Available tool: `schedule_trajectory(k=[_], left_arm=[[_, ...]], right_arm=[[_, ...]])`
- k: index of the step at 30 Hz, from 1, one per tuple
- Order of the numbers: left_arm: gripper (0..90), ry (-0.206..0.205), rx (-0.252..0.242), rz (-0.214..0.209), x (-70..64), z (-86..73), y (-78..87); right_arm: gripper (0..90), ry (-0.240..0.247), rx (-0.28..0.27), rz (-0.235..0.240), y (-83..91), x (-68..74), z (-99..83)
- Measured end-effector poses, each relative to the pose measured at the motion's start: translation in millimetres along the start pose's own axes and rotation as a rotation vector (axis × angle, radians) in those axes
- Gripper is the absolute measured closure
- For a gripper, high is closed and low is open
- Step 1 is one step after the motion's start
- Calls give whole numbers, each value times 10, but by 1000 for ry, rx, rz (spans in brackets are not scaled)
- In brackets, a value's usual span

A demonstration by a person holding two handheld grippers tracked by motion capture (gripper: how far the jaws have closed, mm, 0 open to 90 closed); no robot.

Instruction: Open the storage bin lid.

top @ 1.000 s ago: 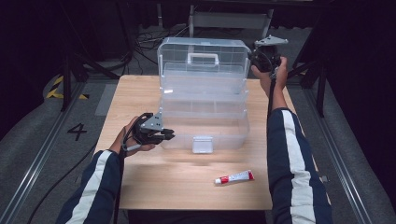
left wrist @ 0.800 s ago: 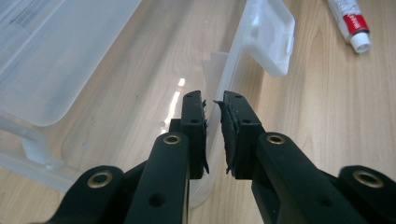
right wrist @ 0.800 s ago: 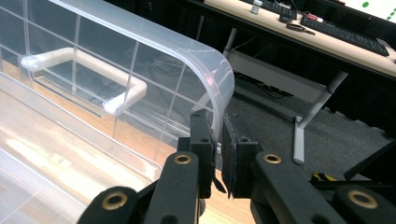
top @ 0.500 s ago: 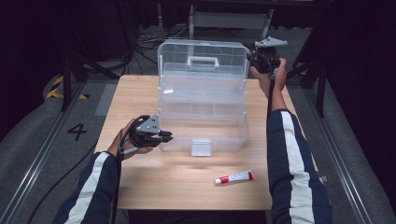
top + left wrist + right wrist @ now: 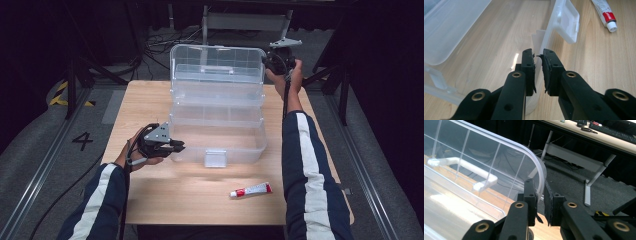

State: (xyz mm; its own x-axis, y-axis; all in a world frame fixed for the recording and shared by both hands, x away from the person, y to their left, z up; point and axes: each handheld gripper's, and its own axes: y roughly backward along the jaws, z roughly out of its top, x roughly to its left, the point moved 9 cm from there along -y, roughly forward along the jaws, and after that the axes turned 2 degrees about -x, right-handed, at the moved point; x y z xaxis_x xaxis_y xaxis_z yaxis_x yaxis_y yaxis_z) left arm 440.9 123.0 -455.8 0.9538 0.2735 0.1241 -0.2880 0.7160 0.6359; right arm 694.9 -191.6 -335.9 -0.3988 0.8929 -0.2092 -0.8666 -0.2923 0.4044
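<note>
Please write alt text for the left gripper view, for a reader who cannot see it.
Two black tongs pinch the thin front wall of a clear plastic box on a wooden table. The white latch hangs further along that wall, and a red-and-white tube lies beyond.

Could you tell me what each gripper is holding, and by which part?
Both hold the clear plastic storage box: left gripper pinches its front wall's rim; right gripper pinches the open lid's corner edge.

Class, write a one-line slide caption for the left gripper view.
Left gripper pinching the front wall of the clear plastic storage box on the wooden table.
</note>
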Motion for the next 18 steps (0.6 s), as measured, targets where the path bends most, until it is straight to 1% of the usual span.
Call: schedule_trajectory(k=[1, 3, 8, 15, 17, 18], left_arm=[[804, -2, -2, 5, 4, 1, -1], [803, -2, -2, 4, 3, 0, 0], [803, 2, -8, 1, 0, -1, -1], [803, 11, -20, -2, -2, -4, -3], [802, 13, -20, 0, 2, -5, -2], [802, 13, -20, 1, 2, -5, -2]], right_arm=[[808, -2, 2, -1, -19, -4, -8], [809, -13, 1, 4, -47, -10, -16], [810, -21, 5, 14, -116, -28, -30], [809, -23, 17, 25, -184, -48, -50], [809, -25, 28, 29, -207, -51, -55], [808, -20, 30, 29, -215, -55, -56]])
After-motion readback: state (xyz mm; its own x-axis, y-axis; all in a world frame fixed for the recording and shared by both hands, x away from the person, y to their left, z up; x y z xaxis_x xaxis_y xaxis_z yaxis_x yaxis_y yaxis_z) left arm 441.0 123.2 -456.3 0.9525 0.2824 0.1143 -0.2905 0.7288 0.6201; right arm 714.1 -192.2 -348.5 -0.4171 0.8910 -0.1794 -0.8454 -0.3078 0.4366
